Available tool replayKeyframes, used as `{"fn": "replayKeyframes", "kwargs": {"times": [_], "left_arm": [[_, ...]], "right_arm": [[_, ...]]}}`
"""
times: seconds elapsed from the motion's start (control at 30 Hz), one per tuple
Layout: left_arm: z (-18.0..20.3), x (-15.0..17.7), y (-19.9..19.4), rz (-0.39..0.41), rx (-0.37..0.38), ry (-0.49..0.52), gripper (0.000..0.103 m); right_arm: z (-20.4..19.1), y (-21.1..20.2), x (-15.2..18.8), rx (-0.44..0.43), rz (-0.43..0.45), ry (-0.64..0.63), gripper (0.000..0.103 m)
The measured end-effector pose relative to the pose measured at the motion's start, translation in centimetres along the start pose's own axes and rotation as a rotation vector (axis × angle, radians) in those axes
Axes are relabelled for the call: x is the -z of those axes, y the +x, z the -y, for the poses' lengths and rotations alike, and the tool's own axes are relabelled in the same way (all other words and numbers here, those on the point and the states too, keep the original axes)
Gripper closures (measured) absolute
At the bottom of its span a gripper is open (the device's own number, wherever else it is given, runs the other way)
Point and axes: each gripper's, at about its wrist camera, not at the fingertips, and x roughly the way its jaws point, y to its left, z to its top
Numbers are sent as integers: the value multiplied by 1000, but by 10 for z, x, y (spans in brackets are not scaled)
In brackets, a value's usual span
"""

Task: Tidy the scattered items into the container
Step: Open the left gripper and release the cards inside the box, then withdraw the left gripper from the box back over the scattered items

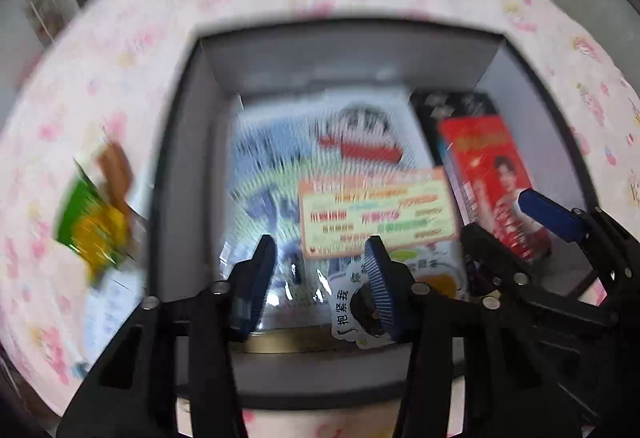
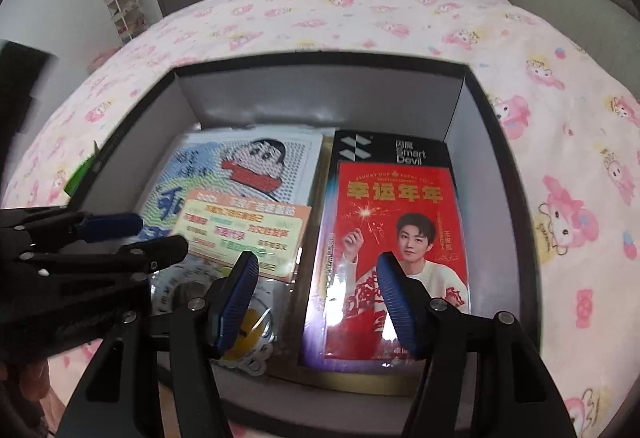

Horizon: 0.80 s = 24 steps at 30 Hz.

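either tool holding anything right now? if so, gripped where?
Nothing is held. The left tool and the right tool both hang open above the box, jaws apart, with nothing between the pads.

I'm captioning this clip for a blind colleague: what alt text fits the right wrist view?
An open dark cardboard box on a pink cartoon-print blanket holds a red packet picturing a person, a cartoon bead picture and a pastel card. The right gripper hangs open and empty above them, the left gripper beside it.
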Motion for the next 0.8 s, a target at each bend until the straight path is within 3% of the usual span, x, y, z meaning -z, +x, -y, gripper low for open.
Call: {"fn": "replayKeyframes", "kwargs": {"times": [0.27,0.8], "left_arm": [[7,18,-55,107,77,-19,56],[-29,97,-138,149,197,-85,56]], "right_arm": [[-5,-56,9,-22,92,40,45],[-60,-146,64,-91,171,72,45]]}}
